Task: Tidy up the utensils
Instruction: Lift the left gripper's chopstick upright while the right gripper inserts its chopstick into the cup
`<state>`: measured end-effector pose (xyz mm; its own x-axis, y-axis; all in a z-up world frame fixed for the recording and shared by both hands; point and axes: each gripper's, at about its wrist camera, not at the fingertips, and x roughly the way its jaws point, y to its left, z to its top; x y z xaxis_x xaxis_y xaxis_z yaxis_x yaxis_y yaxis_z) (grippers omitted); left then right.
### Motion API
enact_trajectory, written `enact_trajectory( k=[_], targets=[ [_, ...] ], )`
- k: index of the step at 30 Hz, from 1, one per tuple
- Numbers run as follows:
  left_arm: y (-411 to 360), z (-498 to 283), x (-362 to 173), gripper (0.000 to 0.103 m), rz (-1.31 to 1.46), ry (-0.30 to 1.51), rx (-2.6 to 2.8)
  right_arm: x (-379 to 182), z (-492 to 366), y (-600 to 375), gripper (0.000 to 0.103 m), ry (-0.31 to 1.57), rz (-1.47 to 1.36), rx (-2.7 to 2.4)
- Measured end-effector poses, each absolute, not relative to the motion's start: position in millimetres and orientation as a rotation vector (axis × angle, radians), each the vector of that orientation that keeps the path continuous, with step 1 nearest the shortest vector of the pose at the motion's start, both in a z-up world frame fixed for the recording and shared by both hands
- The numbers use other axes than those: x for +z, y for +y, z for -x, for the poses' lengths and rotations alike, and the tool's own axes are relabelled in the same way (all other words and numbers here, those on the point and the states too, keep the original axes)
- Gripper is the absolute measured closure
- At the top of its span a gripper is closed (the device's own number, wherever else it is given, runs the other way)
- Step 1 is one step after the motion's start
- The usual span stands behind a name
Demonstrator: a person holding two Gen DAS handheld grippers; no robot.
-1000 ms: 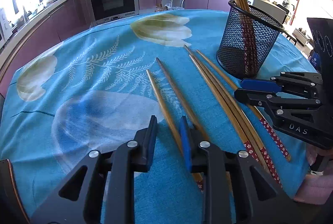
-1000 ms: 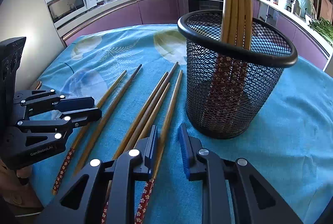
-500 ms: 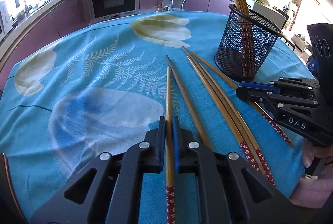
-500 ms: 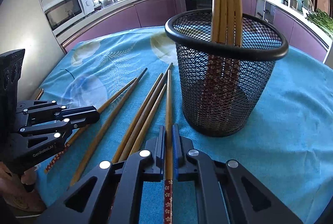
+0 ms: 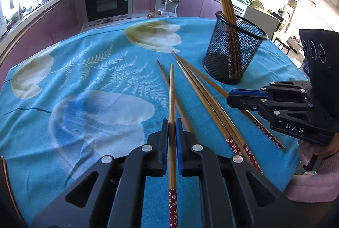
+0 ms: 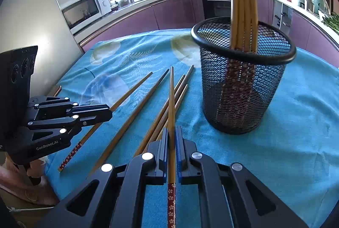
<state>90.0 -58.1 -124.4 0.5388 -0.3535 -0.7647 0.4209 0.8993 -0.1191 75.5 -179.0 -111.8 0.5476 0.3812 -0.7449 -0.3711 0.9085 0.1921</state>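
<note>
The left gripper (image 5: 172, 122) is clamping its jaws on one bamboo chopstick (image 5: 172, 100), whose tapered tip is pointing toward the counter's far edge. The right gripper (image 6: 172, 132) is likewise pinching its jaws on a second chopstick (image 6: 171, 100), its red flowered end trailing back under the fingers. Four more loose chopsticks (image 5: 203, 96) are lying on the blue floral tablecloth (image 5: 84, 79) between the two grippers. Beyond them, toward the counter's far right corner, the black mesh holder (image 6: 243, 88) is standing upright, carrying several chopsticks (image 6: 243, 5) leaning on its rim.
</note>
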Motion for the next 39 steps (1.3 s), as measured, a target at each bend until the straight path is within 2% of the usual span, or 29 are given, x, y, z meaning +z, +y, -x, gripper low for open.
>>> enact_trajectory(
  k=[17,39],
  targets=[
    [-66,-101,-133,0.095,-0.086,0.933,-0.482,-113,-80,-178,0.097,0.871,0.000,0.436],
    [-42,-76,-12,0.095,0.030,0.655,-0.660,-23,-48,-220,0.097,0.563,-0.110,0.436]
  ],
)
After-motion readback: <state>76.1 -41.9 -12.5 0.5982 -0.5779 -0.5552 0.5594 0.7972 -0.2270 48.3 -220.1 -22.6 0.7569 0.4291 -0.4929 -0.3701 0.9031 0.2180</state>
